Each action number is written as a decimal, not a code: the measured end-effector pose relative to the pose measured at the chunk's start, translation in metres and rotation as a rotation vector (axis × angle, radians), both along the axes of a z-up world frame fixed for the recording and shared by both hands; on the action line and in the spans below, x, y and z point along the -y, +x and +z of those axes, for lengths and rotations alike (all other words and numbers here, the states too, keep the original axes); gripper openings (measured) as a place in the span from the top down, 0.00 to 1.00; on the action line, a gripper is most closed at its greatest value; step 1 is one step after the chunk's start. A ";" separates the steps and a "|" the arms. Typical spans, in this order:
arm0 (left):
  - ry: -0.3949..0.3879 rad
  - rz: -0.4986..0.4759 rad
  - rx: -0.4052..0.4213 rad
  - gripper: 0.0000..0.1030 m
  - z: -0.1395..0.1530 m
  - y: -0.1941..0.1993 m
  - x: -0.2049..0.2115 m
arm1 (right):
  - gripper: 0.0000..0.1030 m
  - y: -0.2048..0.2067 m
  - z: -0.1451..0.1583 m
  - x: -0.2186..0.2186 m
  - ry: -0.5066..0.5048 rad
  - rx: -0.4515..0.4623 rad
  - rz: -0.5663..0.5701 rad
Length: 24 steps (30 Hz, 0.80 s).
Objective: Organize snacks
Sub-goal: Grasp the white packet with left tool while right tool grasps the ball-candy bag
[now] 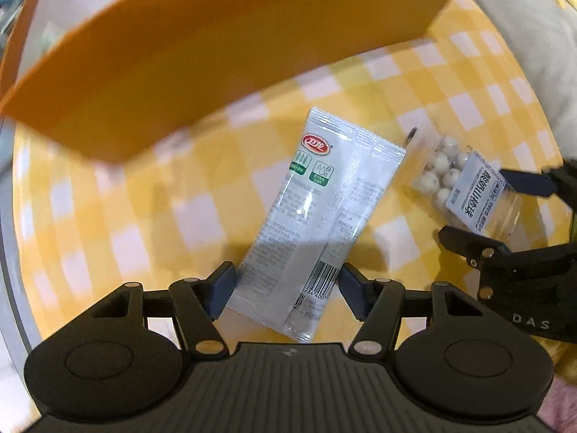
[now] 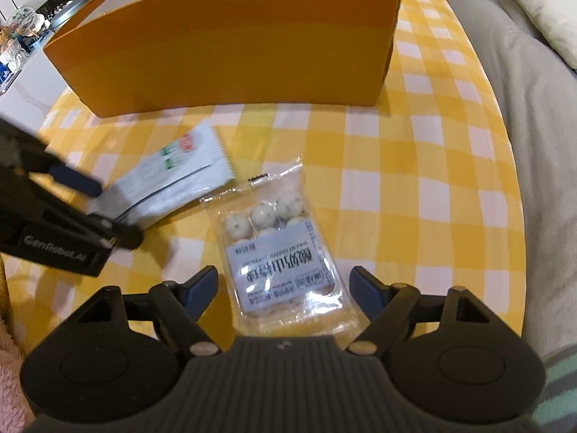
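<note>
Yellow-and-white checked cloth (image 2: 414,151) covers the round table, and a grey sofa with a pale cushion (image 2: 541,11) runs along its right side. At the far end of the cloth stands an orange cardboard box (image 2: 230,43), open at the top, its long wall facing the cameras.

Two snacks lie on the cloth near the box. On the left is a white sachet (image 1: 317,216) with a red logo, green marks and a barcode — it lies flat, its barcode end toward the near edge. Just to its right, not quite touching it, is a clear packet of white coated balls (image 2: 281,256) with a grey label across its near half.

The left gripper (image 1: 286,294) has its jaws spread, one blue pad on each side of the sachet's barcode end; the left pad sits right at the packet's edge, the right pad just off it, and the sachet is not pinched. The right gripper (image 2: 283,290) is likewise spread wide — its fingers flank the near end of the ball packet with a clear gap on both sides.

In the right wrist view the left gripper comes in from the left edge, blurred, its body marked "GenRobot.AI". A pink fuzzy fabric (image 2: 9,379) shows at the near left corner.
</note>
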<state>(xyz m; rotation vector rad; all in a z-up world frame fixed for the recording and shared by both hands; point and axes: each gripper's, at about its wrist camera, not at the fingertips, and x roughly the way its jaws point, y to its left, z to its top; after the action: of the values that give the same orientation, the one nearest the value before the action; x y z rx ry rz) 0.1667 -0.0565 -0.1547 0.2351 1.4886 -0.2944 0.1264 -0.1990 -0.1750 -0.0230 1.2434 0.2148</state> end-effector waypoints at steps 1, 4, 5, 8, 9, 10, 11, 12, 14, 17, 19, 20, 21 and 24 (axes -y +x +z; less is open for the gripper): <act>-0.003 0.034 -0.014 0.30 0.000 -0.003 -0.003 | 0.30 -0.001 0.000 0.000 -0.004 -0.005 -0.002; -0.028 0.118 -0.047 0.30 -0.001 -0.013 -0.012 | 0.33 -0.002 0.001 0.002 0.011 -0.028 -0.017; -0.040 0.139 -0.057 0.30 -0.001 -0.016 -0.015 | 0.34 -0.003 0.002 0.004 0.022 -0.037 -0.023; -0.062 0.162 -0.070 0.29 -0.001 -0.024 -0.022 | 0.34 -0.006 0.003 0.006 0.068 -0.056 -0.037; -0.062 0.156 -0.064 0.28 -0.001 -0.026 -0.023 | 0.35 -0.007 0.003 0.007 0.085 -0.061 -0.040; -0.060 0.143 -0.057 0.26 -0.001 -0.028 -0.023 | 0.35 -0.008 0.004 0.008 0.097 -0.063 -0.043; -0.058 0.134 -0.050 0.26 -0.001 -0.028 -0.023 | 0.36 -0.009 0.004 0.008 0.106 -0.064 -0.046; -0.062 0.131 -0.037 0.24 0.001 -0.030 -0.024 | 0.36 -0.010 0.005 0.008 0.111 -0.060 -0.048; -0.088 0.121 -0.005 0.24 0.003 -0.031 -0.024 | 0.37 -0.011 0.008 0.009 0.110 -0.037 -0.051; -0.091 0.043 0.052 0.17 0.007 -0.038 -0.024 | 0.32 -0.015 0.014 0.007 0.091 0.012 -0.044; -0.064 -0.032 0.081 0.17 0.007 -0.038 -0.020 | 0.29 -0.014 0.016 0.004 0.076 0.041 -0.038; -0.051 -0.067 0.093 0.17 0.007 -0.038 -0.019 | 0.29 -0.014 0.016 0.004 0.073 0.054 -0.034; -0.044 -0.093 0.102 0.15 0.006 -0.037 -0.018 | 0.29 -0.013 0.016 0.002 0.066 0.068 -0.030; -0.045 -0.143 0.109 0.15 0.000 -0.036 -0.016 | 0.32 -0.013 0.014 -0.002 0.047 0.078 -0.009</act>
<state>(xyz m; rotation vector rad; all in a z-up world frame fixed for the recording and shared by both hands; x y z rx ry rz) 0.1308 -0.0403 -0.1548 0.3175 1.3585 -0.4228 0.1136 -0.1974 -0.1609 0.0144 1.1598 0.2329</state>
